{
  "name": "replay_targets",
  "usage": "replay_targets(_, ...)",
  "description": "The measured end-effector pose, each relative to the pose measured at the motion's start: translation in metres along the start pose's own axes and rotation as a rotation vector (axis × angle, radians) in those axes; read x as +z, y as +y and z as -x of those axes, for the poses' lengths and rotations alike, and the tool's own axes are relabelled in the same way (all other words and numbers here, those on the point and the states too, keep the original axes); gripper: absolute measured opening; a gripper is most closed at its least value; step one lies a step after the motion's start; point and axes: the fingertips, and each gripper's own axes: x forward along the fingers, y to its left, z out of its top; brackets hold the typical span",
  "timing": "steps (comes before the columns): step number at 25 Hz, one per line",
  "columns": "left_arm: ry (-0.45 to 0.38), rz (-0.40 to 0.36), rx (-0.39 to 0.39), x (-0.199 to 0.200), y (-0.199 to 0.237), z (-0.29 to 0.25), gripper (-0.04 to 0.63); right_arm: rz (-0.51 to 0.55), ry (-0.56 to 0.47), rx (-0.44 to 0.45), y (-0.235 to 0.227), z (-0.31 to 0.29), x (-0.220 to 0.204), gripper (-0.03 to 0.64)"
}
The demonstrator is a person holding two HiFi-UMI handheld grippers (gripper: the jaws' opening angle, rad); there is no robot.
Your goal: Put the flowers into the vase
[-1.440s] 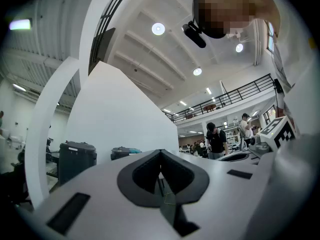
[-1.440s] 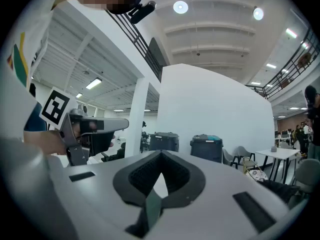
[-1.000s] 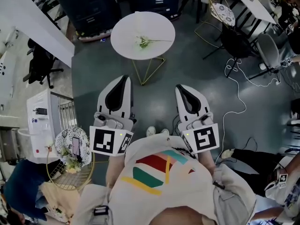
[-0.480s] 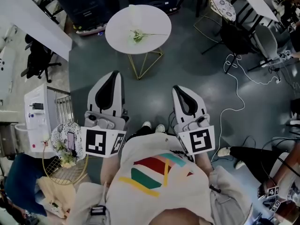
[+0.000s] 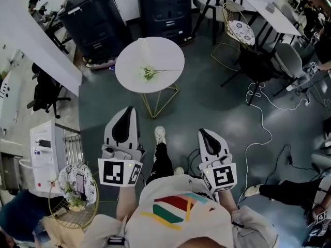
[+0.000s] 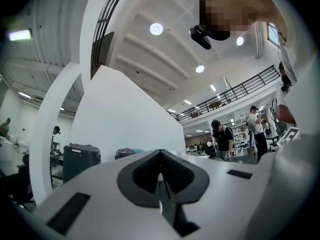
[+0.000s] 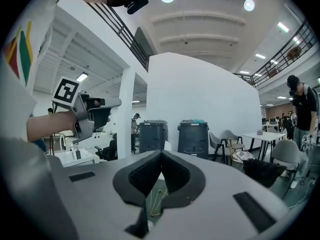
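Claws both shut and empty: left claw (image 5: pixel 128 110) and right claw (image 5: pixel 203 133) hang in the air near the person, well apart from the round white counter (image 5: pixel 168 56) farther off. At the counter's middle the flower (image 5: pixel 150 73) lies flat. It looks light, limp and easily crushed, so a gentle pinch on the bare stem, right of the blossoms, seems best.

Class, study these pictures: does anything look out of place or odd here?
A flower lies flat on the round table, stem sideways, not standing in any vase. On the floor to the right, a cable snakes in loose loops. Nothing looks spilled or broken.
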Motion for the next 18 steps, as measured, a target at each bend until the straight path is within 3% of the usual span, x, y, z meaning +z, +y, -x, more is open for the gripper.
replay_targets(4, -0.023, 0.007, 0.015, -0.007, 0.01, -0.024, 0.006, 0.002, -0.015, -0.032, -0.023, -0.016, 0.004, 0.011)
replay_targets(9, -0.009, 0.069, 0.046, -0.024, 0.036, -0.048, 0.006, 0.051, -0.046, 0.036, -0.027, -0.057, 0.026, 0.011)
replay_targets(18, 0.022, 0.013, 0.041, -0.029, 0.098, -0.137, 0.006, 0.039, -0.095, 0.118, -0.031, -0.17, 0.061, 0.011)
